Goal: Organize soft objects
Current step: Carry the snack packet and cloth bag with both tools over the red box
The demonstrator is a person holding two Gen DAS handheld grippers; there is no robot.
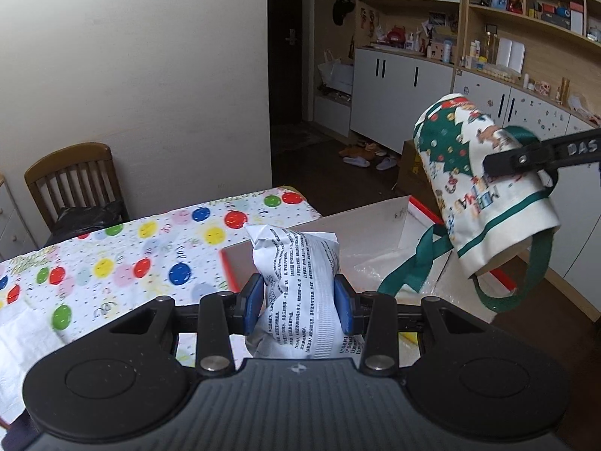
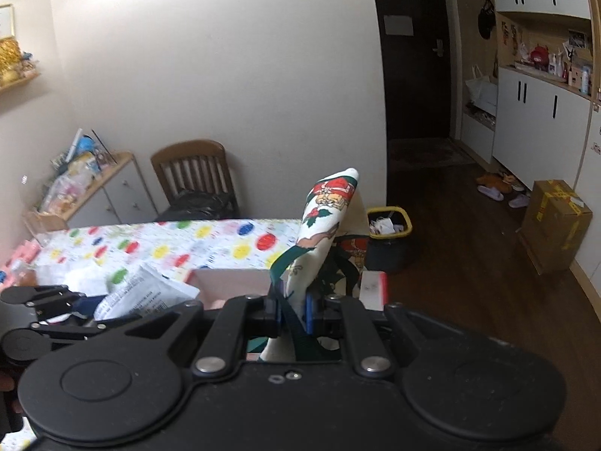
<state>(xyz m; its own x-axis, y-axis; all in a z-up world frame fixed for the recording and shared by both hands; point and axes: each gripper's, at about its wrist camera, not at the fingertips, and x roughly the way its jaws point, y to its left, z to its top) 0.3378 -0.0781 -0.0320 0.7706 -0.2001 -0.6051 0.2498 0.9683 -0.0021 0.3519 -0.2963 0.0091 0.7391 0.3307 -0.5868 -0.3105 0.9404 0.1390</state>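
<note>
Left hand-held gripper: the blue pads are closed on a white printed soft packet, gripped across its waist, its long axis running forward along the fingers and rising past them. Right hand-held gripper: the jaws are nearly shut on the green strap and cloth of a Christmas-print fabric bag. In the left wrist view this bag is seen hanging tilted, its mouth down and to the right, above the far right part of the open box with the red rim. The box lies just ahead of both grippers, at the edge of the worktop with the balloon-print cover. The packet is held above the near left edge of the box, the bag further right; the left hand is judged the nearer for a lowering into the box.
</note>
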